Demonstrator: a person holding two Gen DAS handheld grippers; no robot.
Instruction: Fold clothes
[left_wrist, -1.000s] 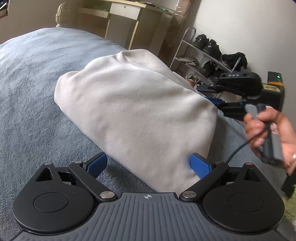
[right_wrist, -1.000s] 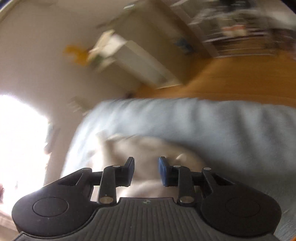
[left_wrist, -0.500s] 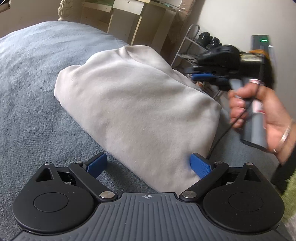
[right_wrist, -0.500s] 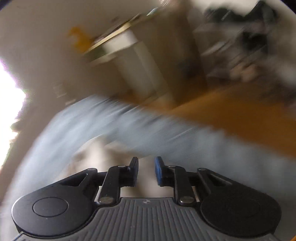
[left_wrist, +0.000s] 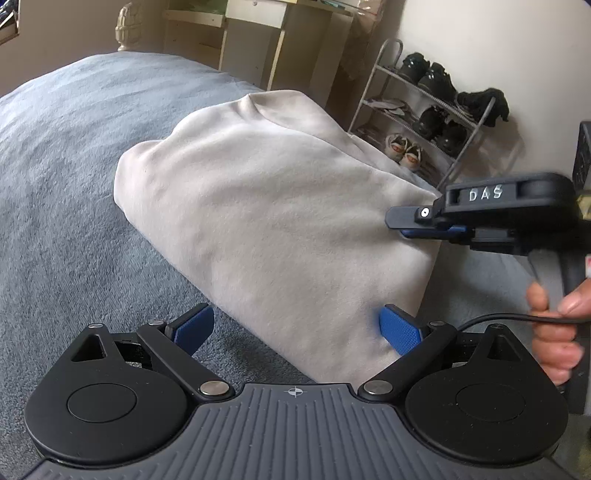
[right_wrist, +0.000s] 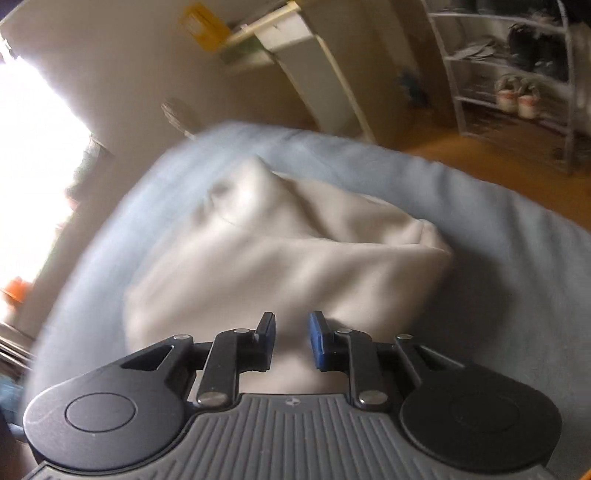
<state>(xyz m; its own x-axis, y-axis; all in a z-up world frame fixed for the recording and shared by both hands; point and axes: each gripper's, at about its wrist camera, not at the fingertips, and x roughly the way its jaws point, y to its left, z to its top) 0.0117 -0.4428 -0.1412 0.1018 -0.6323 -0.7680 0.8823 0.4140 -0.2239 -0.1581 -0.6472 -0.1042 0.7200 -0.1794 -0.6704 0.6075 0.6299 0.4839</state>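
garment (left_wrist: 273, 221): soft matt fleece | bedcover (left_wrist: 66, 192): nubbly plush cloth

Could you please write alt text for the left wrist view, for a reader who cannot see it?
A folded cream garment lies on a blue-grey bed cover, its near corner between the open blue fingers of the left gripper. The right gripper, held in a hand, reaches over its right edge; a shoe rack stands behind.

Folded garment (left_wrist: 273, 225) on the bed (left_wrist: 70, 192); shoe rack (left_wrist: 428, 110) beyond, desk (left_wrist: 280, 40) behind.
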